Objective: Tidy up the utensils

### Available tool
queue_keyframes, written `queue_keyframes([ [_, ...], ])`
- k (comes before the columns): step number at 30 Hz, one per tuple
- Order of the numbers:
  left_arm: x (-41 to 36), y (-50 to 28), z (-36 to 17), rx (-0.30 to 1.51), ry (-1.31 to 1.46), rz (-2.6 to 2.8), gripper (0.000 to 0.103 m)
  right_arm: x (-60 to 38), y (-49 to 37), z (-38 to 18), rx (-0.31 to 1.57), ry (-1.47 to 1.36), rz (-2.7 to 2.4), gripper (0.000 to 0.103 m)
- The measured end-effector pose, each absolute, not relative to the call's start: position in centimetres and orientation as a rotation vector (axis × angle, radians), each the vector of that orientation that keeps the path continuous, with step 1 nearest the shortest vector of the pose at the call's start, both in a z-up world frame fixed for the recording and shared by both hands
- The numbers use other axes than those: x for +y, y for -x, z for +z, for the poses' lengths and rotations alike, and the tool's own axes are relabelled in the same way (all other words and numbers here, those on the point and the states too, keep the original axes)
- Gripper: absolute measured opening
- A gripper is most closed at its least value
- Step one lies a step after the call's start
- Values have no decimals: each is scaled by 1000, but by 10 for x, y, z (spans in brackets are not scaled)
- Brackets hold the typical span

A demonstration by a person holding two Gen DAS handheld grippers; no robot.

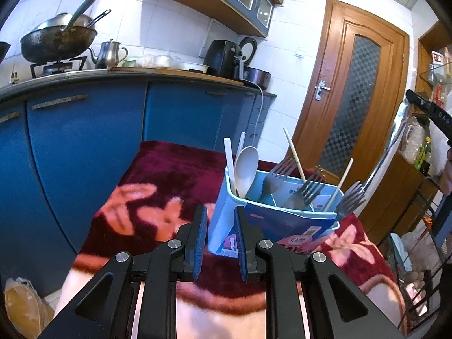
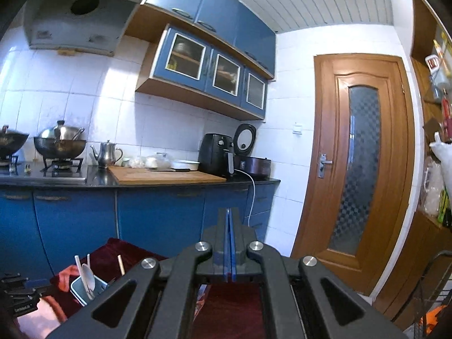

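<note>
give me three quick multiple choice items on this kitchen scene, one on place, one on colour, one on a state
1. Where does the utensil holder stand?
A. on the red cloth
B. on the stove
C. on the floor

2. What colour is the spoon?
A. black
B. white
C. green

3. How is the right hand-held gripper?
A. wide open
B. gripping a fork
C. shut, empty

Answers: 1 A, the cloth lies under it. 2 B, its bowl shows pale white. 3 C, the blue pads meet with nothing between them.

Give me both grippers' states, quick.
Left gripper: jaws part open around the corner of the blue utensil holder; contact cannot be told.
Right gripper: closed, empty.
</note>
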State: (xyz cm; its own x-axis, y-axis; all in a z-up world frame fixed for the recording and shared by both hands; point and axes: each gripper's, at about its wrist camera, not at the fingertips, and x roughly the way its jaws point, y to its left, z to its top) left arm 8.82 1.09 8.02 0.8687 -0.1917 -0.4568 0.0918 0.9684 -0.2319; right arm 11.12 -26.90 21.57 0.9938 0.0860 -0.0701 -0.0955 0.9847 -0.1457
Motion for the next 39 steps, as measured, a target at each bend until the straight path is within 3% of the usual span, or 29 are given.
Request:
queue_keyframes([
  [16, 24, -82, 72, 510, 233, -151, 20, -220, -142, 155, 262, 119, 264, 3],
  [20, 25, -76, 74, 504, 226, -156, 20, -228, -139, 153, 268, 27, 281, 11],
  [31, 28, -48, 88, 474, 224, -165, 20, -236, -80, 176, 229, -53, 313, 20],
  [39, 25, -18, 98, 436, 182, -167, 20, -232, -18, 160, 257, -98, 303, 27],
])
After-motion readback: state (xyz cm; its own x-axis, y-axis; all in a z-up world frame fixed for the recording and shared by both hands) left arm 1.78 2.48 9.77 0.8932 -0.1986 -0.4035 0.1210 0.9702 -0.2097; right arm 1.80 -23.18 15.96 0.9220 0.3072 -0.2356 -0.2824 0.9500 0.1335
